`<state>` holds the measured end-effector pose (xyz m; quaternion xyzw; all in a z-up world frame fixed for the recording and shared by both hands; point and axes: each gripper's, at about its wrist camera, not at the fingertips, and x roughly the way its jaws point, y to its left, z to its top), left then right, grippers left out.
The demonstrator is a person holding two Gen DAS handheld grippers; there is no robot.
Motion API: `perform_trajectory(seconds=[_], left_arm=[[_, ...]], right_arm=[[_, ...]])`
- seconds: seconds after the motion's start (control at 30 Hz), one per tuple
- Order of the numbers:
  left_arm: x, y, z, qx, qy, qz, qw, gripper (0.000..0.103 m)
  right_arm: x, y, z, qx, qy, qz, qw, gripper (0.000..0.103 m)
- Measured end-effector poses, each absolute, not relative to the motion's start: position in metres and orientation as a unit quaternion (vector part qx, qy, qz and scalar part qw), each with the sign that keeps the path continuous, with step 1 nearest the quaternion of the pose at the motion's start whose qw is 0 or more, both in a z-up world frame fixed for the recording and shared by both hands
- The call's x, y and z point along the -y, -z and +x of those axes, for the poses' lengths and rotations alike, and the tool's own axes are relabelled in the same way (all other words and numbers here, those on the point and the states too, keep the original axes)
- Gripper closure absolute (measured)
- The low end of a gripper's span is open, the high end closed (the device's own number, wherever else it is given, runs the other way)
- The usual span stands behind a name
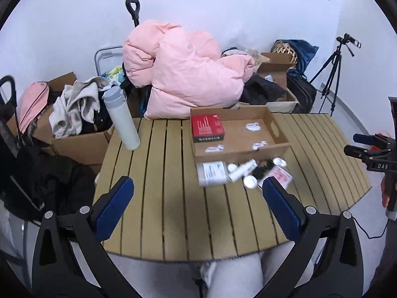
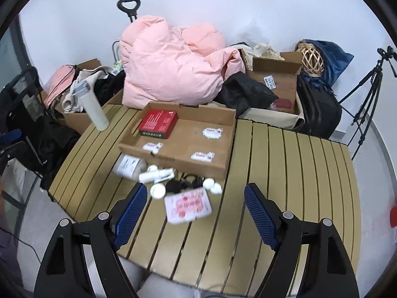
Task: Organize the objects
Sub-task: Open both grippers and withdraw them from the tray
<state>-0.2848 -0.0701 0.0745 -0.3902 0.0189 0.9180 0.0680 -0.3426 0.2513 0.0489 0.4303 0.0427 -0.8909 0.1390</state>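
Note:
A shallow cardboard tray (image 1: 244,147) (image 2: 173,157) lies on the slatted table (image 1: 173,211) (image 2: 285,173) with a red box (image 1: 207,127) (image 2: 158,123) in its far left corner. In front of the tray lies a cluster: a white-labelled box (image 1: 212,173) (image 2: 128,166), a white tube (image 1: 242,170) (image 2: 156,175), small white jars (image 1: 250,181) (image 2: 157,190), a black cable (image 2: 184,183) and a pink packet (image 1: 280,175) (image 2: 188,206). My left gripper (image 1: 198,193) is open and empty above the near table. My right gripper (image 2: 194,198) is open and empty, just short of the pink packet.
A white bottle (image 1: 121,119) (image 2: 93,108) stands at the table's far left corner. Behind the table are a pink duvet (image 1: 186,74) (image 2: 171,67), boxes of clothes (image 1: 74,114), a black bag (image 2: 320,109) and a tripod (image 1: 332,74) (image 2: 369,92). My right gripper also shows at the right edge in the left wrist view.

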Motion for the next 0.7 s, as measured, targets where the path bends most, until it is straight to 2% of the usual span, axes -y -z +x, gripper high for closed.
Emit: perform_trajectory(seconds=[0.13,0.27,0.47,0.7], left_arm=[[0.067,-0.055,-0.229,-0.010,-0.922,-0.381,0.069,0.000],[0.061,-0.022,-0.184,-0.014,-0.924,-0.381,0.027,0.000],[0.065,0.022,-0.114,0.045,-0.909,-0.411,0.048,0.000],[0.048,0.038,-0.092,0.020,-0.902,-0.425,0.079,0.000]], right_arm=[[-0.246,-0.049,-0.284,-0.035,0.898,0.410,0.157,0.019],[-0.241,-0.028,-0.225,-0.027,0.903,0.401,0.154,0.019],[-0.227,0.020,-0.139,-0.004,0.899,0.409,0.156,0.019],[-0.219,0.052,-0.108,-0.005,0.888,0.437,0.144,0.019]])
